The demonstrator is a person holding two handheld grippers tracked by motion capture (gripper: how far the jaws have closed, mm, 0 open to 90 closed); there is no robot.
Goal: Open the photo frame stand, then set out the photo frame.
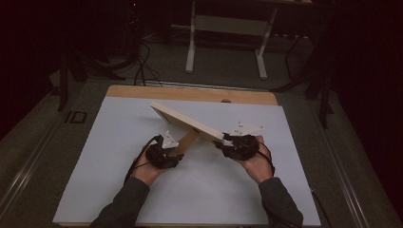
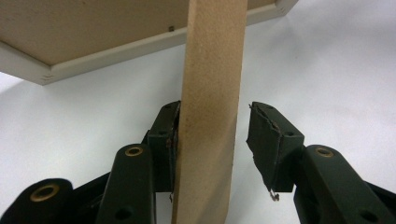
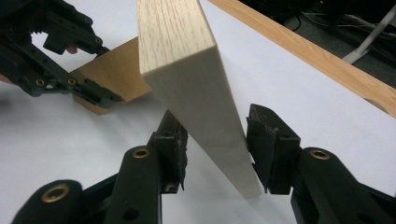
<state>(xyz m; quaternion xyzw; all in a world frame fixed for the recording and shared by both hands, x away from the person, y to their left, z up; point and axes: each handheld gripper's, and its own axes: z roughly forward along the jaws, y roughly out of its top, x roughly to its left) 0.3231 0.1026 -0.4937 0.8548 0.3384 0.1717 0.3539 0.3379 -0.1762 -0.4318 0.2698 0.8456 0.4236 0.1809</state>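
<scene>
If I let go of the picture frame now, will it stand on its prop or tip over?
Probably it stands: the picture frame leans back on its stand leg, which angles down to the white table. It looks stiff and light, a thin wooden rim with a board back, so a nudge could tip it. The smooth tabletop may let the leg slide.

Obstacle: tilted picture frame (image 1: 186, 122) and its brown stand (image 1: 184, 143), mid-surface.
Free room: bare white surface (image 1: 119, 156) left, right, and nearer the person.
</scene>
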